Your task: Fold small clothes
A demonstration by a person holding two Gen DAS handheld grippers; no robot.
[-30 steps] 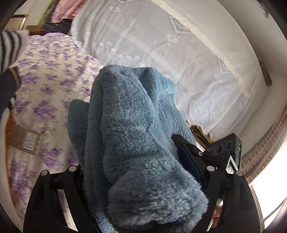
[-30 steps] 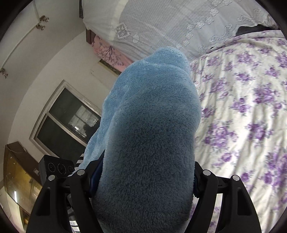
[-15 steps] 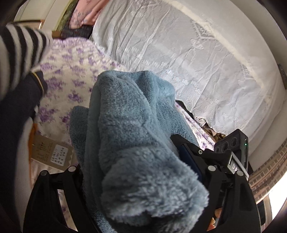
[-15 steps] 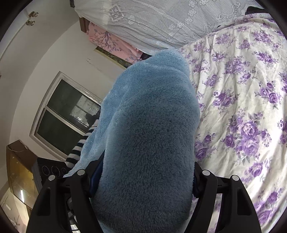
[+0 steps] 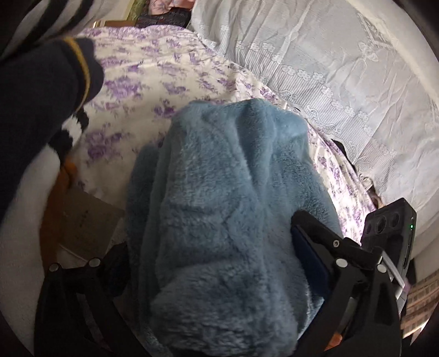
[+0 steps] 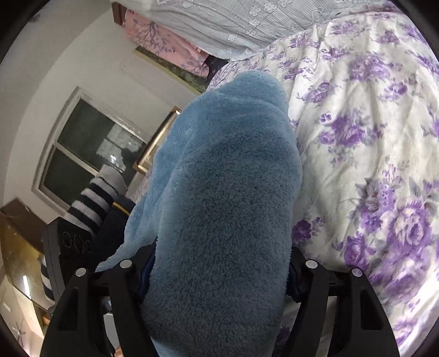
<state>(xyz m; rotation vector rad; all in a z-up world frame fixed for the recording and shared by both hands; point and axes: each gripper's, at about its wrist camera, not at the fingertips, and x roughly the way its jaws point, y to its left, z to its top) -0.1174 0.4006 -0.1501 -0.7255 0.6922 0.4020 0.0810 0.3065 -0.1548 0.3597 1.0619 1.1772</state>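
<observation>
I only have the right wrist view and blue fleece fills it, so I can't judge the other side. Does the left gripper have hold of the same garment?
Observer: Yes. The left gripper is clamped on a bunched fold of the blue fleece garment, with its fingers pressed into the pile.
Operator: Is anything on the bed beside it over there?
Observer: A brown paper tag lies on the floral bedspread, left of the fleece.

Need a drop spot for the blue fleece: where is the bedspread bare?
Bare: floral bedspread right of the blue fleece, below the white lace cover. Crowded: left, where striped clothing and a dark garment lie beside a paper tag.
</observation>
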